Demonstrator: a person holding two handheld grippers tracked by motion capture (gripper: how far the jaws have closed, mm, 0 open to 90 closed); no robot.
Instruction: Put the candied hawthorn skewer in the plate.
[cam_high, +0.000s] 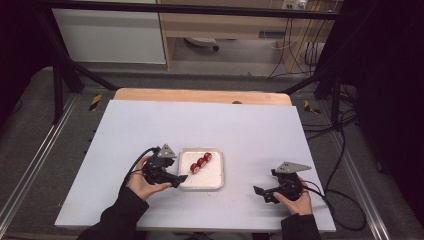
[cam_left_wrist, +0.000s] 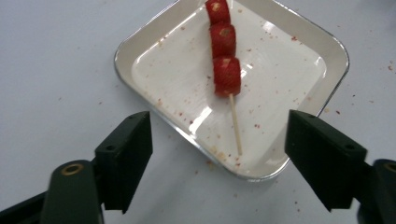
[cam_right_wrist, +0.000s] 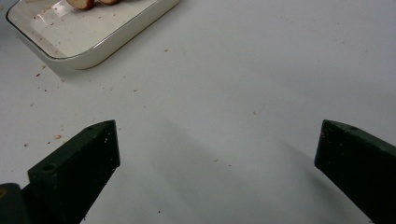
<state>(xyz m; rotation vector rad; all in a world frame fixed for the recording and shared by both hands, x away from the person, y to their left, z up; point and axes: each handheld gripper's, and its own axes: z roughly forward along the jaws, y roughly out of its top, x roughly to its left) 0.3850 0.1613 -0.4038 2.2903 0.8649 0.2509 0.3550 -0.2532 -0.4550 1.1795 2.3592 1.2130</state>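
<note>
Skewer (cam_left_wrist: 225, 60) w/ three red chunks lies in the white square tray (cam_high: 212, 180), near mid-table on the pale tabletop (cam_high: 150, 125). In the high view the chunks (cam_high: 201, 162) run diagonally across the tray's upper half; bare stick end points toward the tray's near-left corner.

Left gripper (cam_high: 181, 178) sits at the tray's left-front edge, tips just at the rim. In the left gripper view its jaws are spread wide, nothing between the pads. The skewer's stick tip (cam_left_wrist: 237, 140) lies ahead of the gap between the jaws, roughly centred, still inside the tray; red chunks farther out along the same line. Stick isn't touched by either jaw. Tray's near corner falls between the two jaws.

Right gripper (cam_high: 260, 192) is well apart, on the table's right side, pointing left toward the tray. Its jaws are wide too, w/ bare tabletop between them. In the right gripper view the tray's corner (cam_right_wrist: 93, 51) is at top left, far from the tips.

Red crumbs (cam_left_wrist: 215, 163) are scattered over tray & table round it.
</note>
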